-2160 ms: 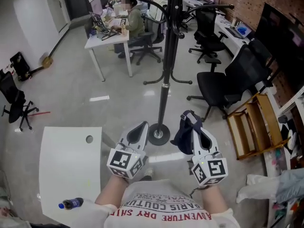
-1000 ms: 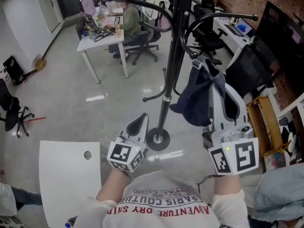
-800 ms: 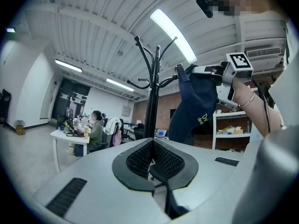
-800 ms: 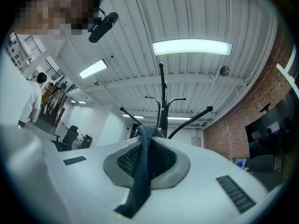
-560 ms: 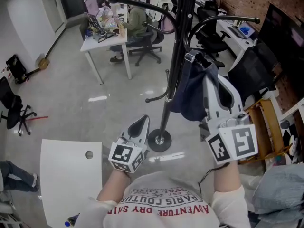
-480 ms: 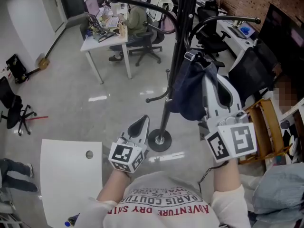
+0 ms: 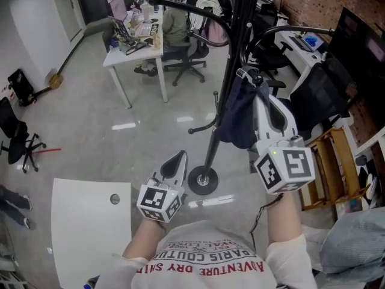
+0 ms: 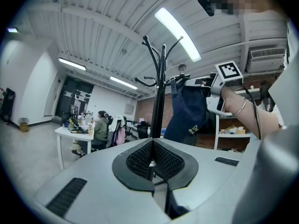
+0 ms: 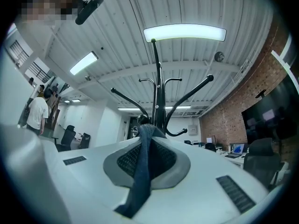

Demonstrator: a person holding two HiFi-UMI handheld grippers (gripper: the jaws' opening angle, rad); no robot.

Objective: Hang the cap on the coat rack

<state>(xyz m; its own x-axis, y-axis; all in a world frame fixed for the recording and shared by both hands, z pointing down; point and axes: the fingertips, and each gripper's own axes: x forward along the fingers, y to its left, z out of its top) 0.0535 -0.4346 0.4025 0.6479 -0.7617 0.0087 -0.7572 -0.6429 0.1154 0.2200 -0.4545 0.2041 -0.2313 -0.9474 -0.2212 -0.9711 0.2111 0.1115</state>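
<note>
My right gripper (image 7: 263, 101) is raised high against the coat rack (image 7: 231, 59), and its fingers are closed on a fold of the dark navy cap (image 7: 237, 122). In the right gripper view a band of blue fabric runs up between the two pads and out past their tips. From the head view, the rest of the cap hangs as a loose pouch below and to the left of the fingers. It hangs right beside the black pole, and I cannot tell whether cloth and pole touch. One curved black hook arm (image 7: 283, 32) arcs over the gripper. In the right gripper view a ball-tipped hook (image 9: 141, 120) sits just beyond the top of the pinched fabric, but I cannot tell whether the cap rests on it. My left gripper (image 7: 177, 160) is held low, well apart from the cap, with its fingers pressed together and nothing between them. It points toward the rack's round base (image 7: 203, 181) on the glossy floor. A white tabletop (image 7: 90, 221) lies at the lower left. A black office chair (image 7: 319, 89) and a wooden shelf unit (image 7: 328, 161) stand to the right of the rack. Farther back, a person (image 7: 175, 23) sits at a cluttered white desk (image 7: 135, 47).
</note>
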